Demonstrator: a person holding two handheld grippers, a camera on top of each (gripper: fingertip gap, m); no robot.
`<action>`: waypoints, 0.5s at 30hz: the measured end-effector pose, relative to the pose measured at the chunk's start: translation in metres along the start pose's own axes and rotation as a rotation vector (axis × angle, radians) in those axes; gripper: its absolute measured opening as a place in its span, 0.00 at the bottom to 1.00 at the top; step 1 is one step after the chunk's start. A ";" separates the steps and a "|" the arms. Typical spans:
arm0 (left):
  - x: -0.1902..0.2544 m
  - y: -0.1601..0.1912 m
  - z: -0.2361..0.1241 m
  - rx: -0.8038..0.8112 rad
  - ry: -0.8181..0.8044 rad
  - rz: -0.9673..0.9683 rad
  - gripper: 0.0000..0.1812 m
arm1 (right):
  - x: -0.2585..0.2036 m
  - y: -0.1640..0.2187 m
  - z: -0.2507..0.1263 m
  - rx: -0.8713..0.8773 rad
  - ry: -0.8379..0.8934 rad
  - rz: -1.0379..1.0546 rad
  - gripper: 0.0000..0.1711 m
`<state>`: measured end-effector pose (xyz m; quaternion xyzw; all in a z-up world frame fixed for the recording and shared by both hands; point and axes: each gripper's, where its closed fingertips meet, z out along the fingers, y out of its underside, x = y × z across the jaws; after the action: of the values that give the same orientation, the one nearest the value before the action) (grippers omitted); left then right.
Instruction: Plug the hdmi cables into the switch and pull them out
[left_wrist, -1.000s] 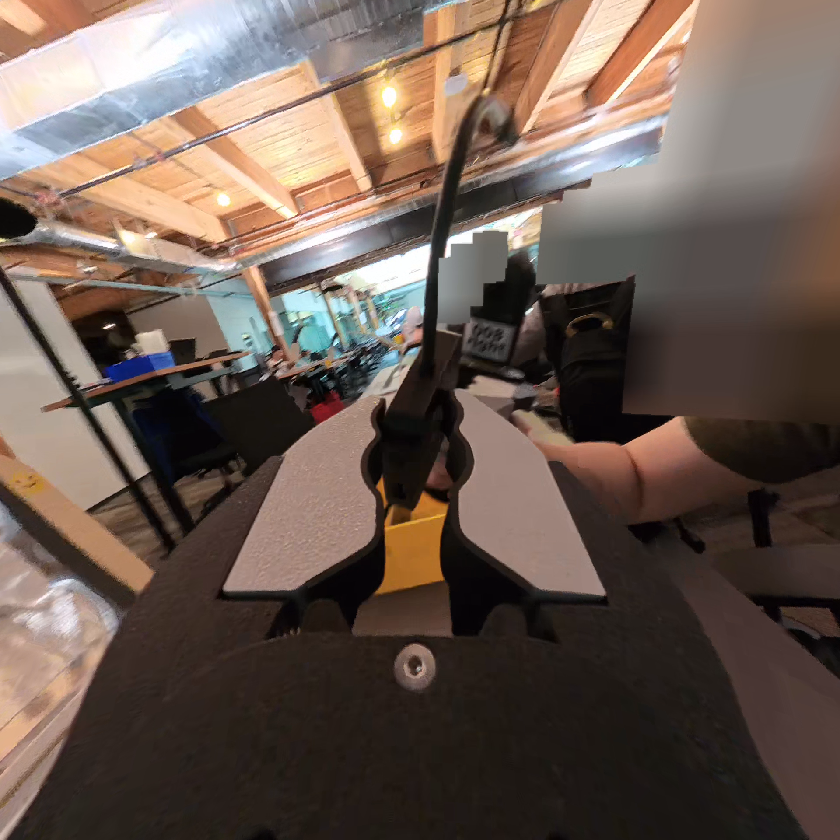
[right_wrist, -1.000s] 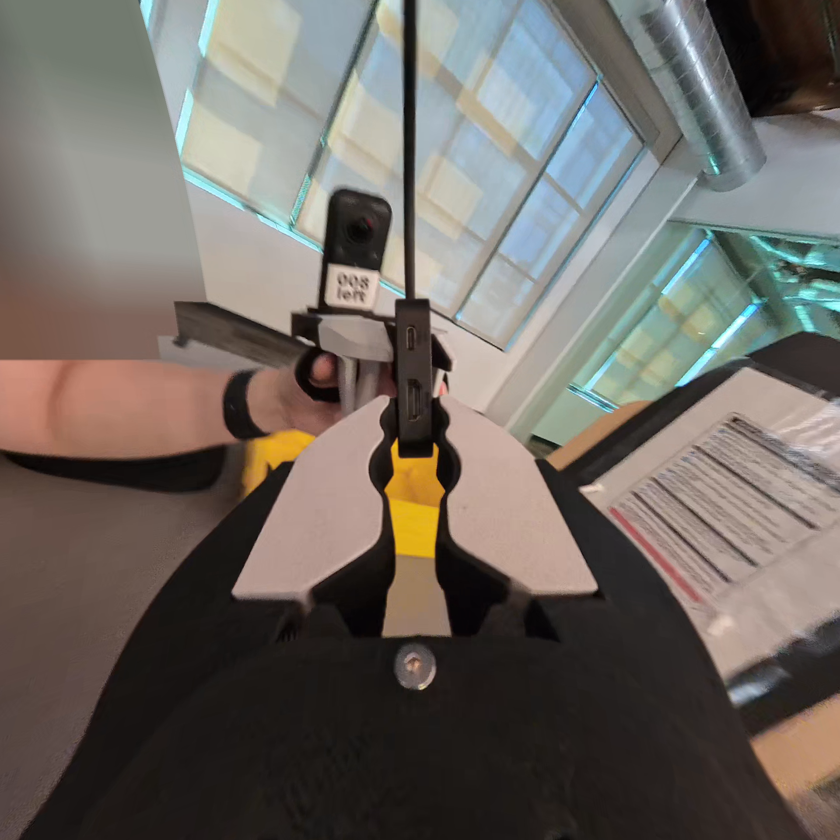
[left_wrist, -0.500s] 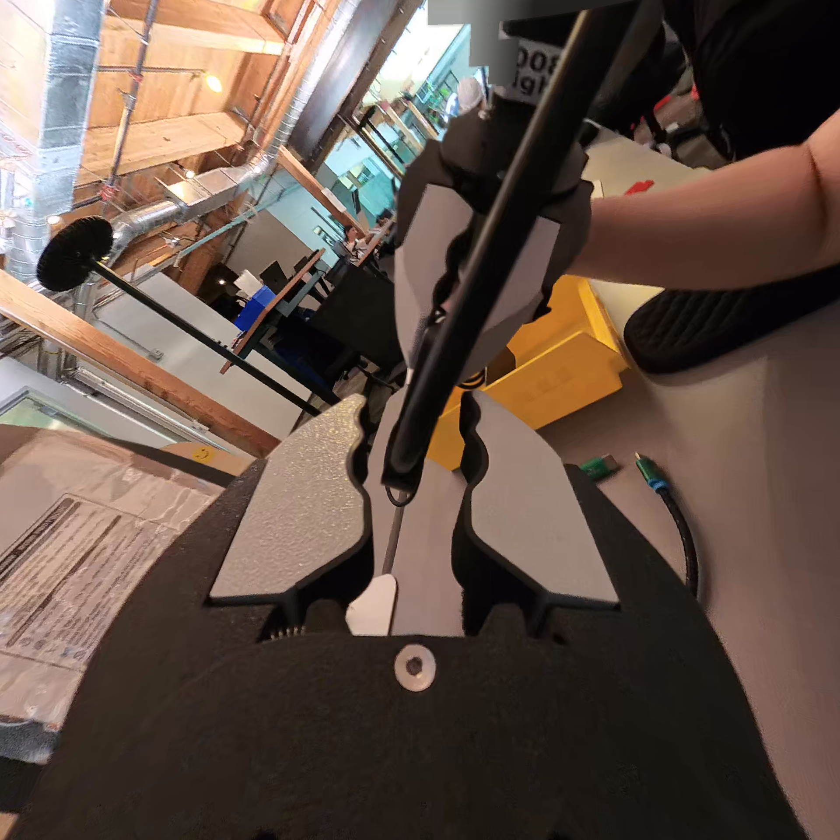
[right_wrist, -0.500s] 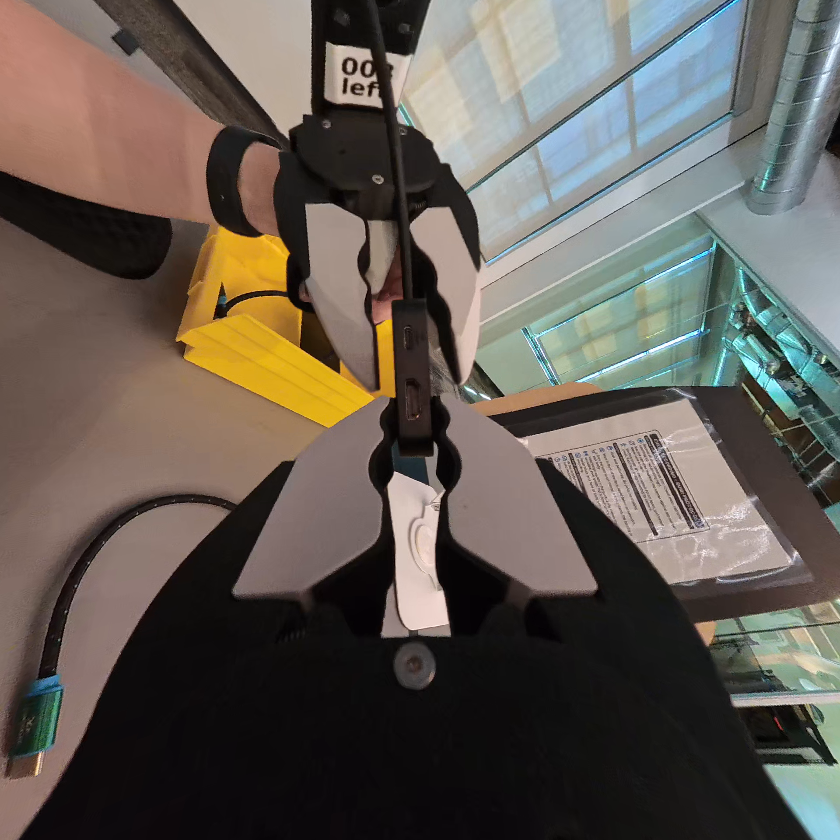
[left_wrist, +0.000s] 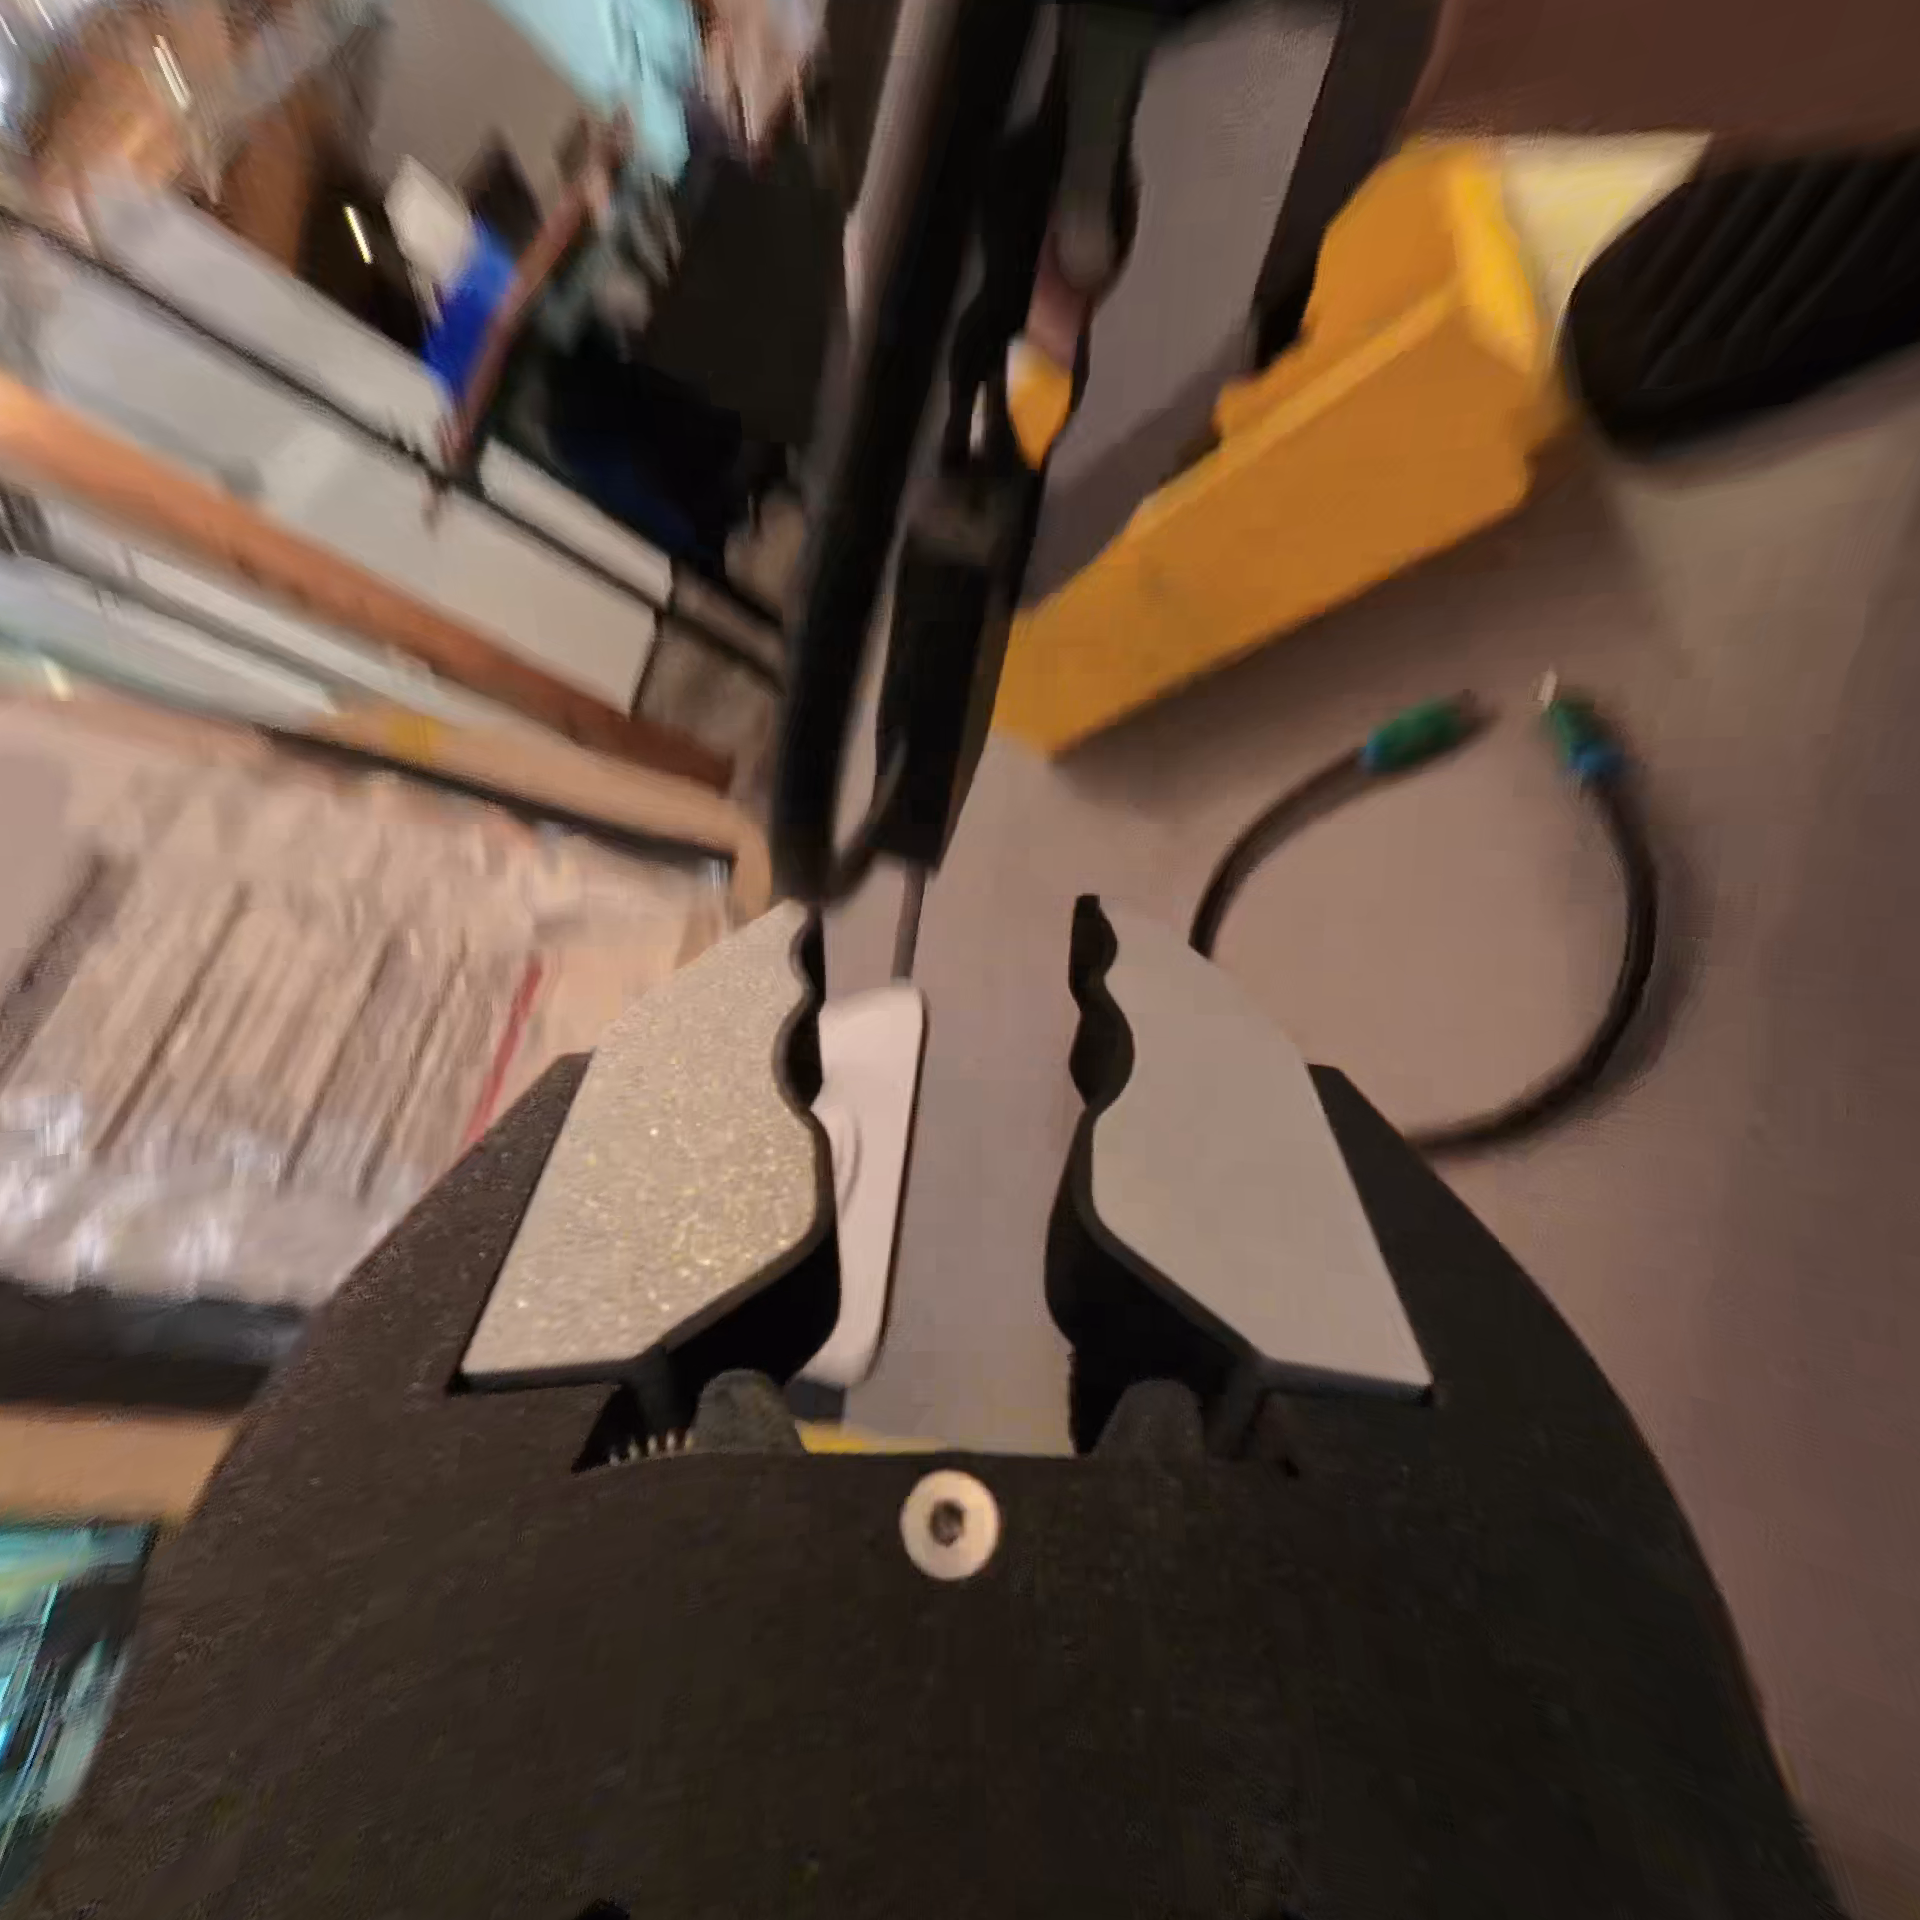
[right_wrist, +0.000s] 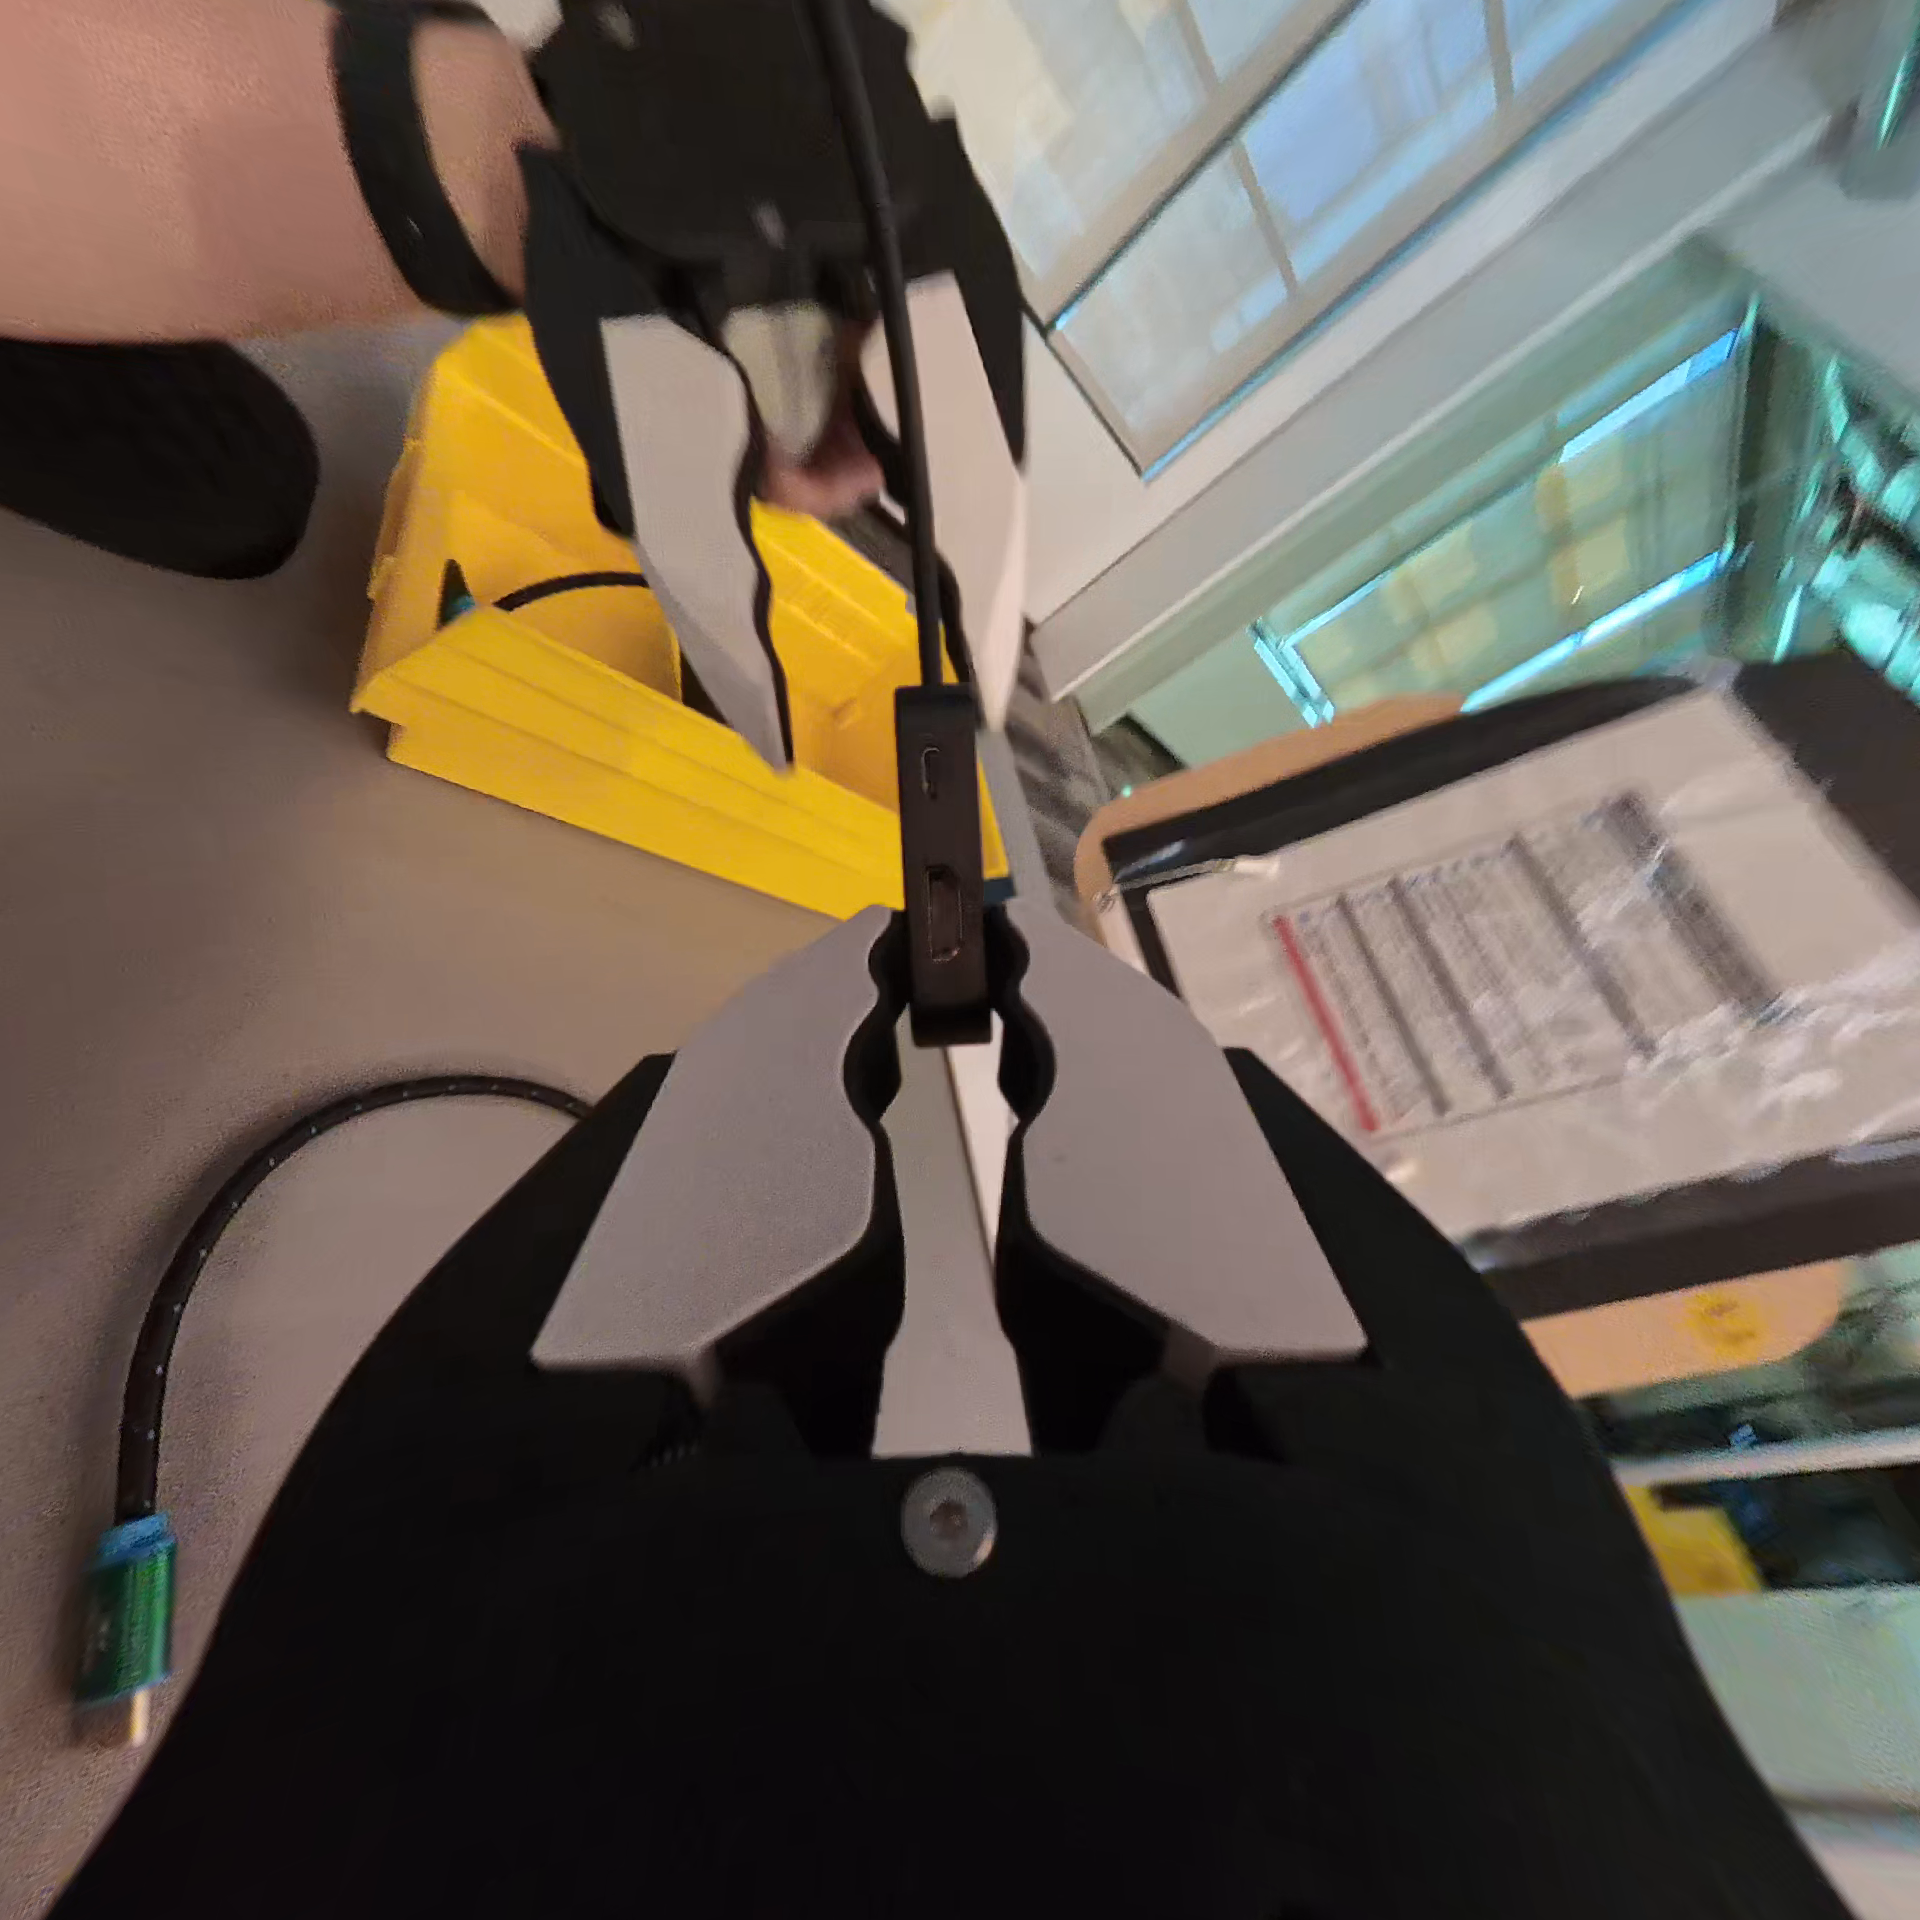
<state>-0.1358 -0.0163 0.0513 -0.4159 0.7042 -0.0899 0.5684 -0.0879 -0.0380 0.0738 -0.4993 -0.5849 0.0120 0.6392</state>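
- The right hand-held gripper is clamped on the lower end of a slim black HDMI switch, which stands upright between its grey fingertips, ports showing on its narrow side.
- A thin black lead rises from the top of the switch.
- The left hand-held gripper has its fingers apart with nothing between them; in the right wrist view it hangs tips-down just above the switch, straddling the lead.
- A yellow bin sits on the grey worktop behind the switch.
- An HDMI cable lies curved on the worktop to the right of the switch, its two green-and-blue plugs free, near the yellow bin.
- The left wrist view is heavily motion-blurred.
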 end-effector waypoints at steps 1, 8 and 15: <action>-0.008 0.017 -0.009 -0.076 -0.015 -0.023 0.26 | 0.004 0.015 0.007 -0.032 0.017 0.054 0.09; -0.064 0.024 -0.085 -0.007 -0.279 -0.101 0.22 | -0.039 0.144 0.069 -0.474 -0.004 -0.212 0.09; -0.065 -0.001 -0.094 0.074 -0.315 -0.041 0.20 | -0.062 0.204 0.079 -0.602 -0.115 -0.204 0.09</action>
<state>-0.2168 -0.0047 0.1310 -0.4176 0.5940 -0.0610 0.6849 -0.0514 0.0765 -0.1199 -0.6034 -0.6442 -0.1975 0.4266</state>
